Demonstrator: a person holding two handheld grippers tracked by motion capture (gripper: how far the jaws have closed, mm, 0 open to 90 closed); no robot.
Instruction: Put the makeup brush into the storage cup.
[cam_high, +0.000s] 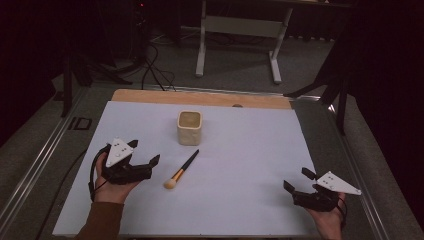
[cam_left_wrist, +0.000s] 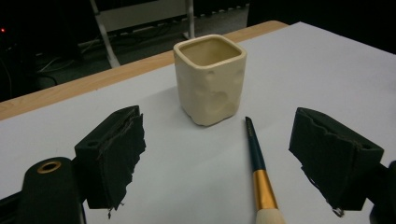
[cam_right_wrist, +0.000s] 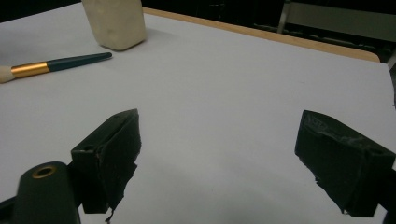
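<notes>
The left gripper (cam_high: 145, 152), black with a grey three-cornered plate on top, sits in the person's left hand (cam_high: 112, 187) at the near left of the bench (cam_high: 250, 200), which is covered by a white sheet. Its jaws stand wide apart and hold nothing. In the left gripper view the two black padded jaws rise at either side of the frame with bare white sheet between them, and neither pad touches anything.

Just beside that gripper, toward the middle of the bench, lies a makeup brush with a dark teal handle, a gold metal ferrule and a pale cream bristle head (cam_high: 181, 170). It lies flat on the sheet and slantwise, bristle end toward the person, handle tip pointing at the cup. In the left gripper view the brush (cam_left_wrist: 259, 172) lies between the jaws but nearer the right-hand one, and it is apart from both.

Behind the brush stands a squarish cream ceramic cup with a dimpled wall (cam_high: 190, 128), upright with its mouth open upward. The handle tip stops near its base. From the left gripper view the cup (cam_left_wrist: 211, 79) appears straight ahead, well beyond the jaws.

The right gripper (cam_high: 297, 182), also black with a grey plate, rests in the person's right hand (cam_high: 330, 217) at the near right of the bench, well apart from the brush and cup. Its jaws too are spread wide and empty, with bare white sheet between them in the right gripper view, where the brush (cam_right_wrist: 51, 65) and the cup (cam_right_wrist: 114, 21) lie far off at the upper left.
</notes>
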